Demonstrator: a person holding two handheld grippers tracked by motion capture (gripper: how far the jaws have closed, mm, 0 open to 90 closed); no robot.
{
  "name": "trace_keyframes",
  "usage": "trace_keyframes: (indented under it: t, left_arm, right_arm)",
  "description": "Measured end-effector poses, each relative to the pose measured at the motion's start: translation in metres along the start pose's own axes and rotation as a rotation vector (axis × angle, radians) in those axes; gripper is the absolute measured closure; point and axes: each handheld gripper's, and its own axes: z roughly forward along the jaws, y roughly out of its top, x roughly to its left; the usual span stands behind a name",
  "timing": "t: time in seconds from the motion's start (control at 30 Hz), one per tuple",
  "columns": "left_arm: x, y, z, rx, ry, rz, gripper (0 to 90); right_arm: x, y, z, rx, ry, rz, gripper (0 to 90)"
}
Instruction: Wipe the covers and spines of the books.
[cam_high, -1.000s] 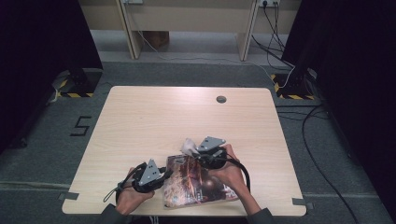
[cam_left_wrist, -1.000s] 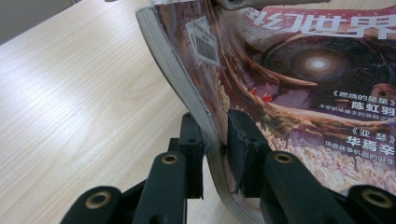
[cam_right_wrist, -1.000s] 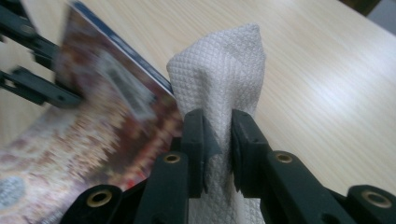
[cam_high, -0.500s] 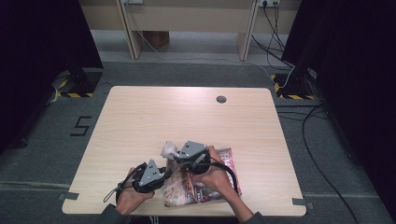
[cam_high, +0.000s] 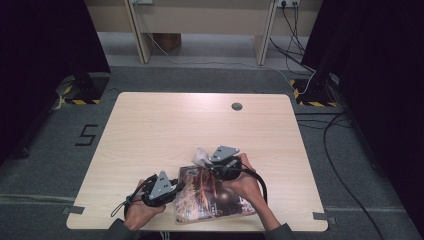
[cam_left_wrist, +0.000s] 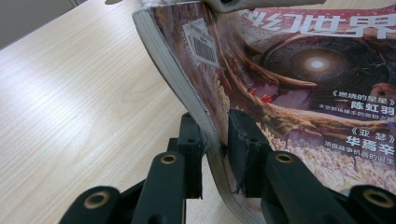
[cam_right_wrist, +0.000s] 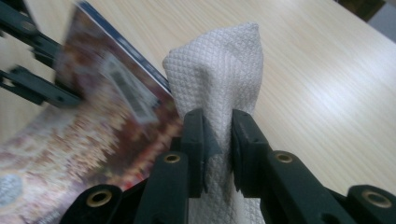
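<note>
My left gripper (cam_left_wrist: 215, 149) had its black fingers (cam_left_wrist: 190, 140) clenched on the edge of the glossy magazine with the dark, reddish cover (cam_left_wrist: 299, 88), pinching the page block right at the spine side. That edge was lifted off the pale wooden counter (cam_left_wrist: 79, 93) and bowed upward, the cover curving away with its barcode label near the top. From above, the magazine (cam_high: 212, 197) lay at the near edge of the counter (cam_high: 165, 130), between my two hands, its left side raised where my left gripper (cam_high: 172, 187) held it.

My right gripper (cam_right_wrist: 217, 140) was clamped on a white, waffle-textured cloth (cam_right_wrist: 219, 79), bunched and standing up between the fingers (cam_right_wrist: 245, 140). In the high view, that cloth (cam_high: 201, 156) sat just past the far corner of the magazine, at the tip of my right gripper (cam_high: 209, 162). In the right gripper view the magazine (cam_right_wrist: 88, 135) showed blurred, just beside the cloth; I couldn't tell whether cloth and cover were touching. A small dark round hole (cam_high: 237, 106) sat in the counter, well apart from everything.
</note>
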Motion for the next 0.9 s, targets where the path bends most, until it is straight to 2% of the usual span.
trace_keyframes:
  t: [0.5, 0.9]
  left_arm:
    - [0.0, 0.0, 0.0, -0.01, -0.001, -0.001, 74.9]
    - [-0.001, 0.001, -0.001, -0.01, 0.0, 0.006, 75.0]
  right_arm:
    - [-0.045, -0.033, 0.0, 0.081, -0.034, 0.111, 77.0]
    - [-0.081, -0.068, -0.001, 0.146, -0.108, 0.216, 77.1]
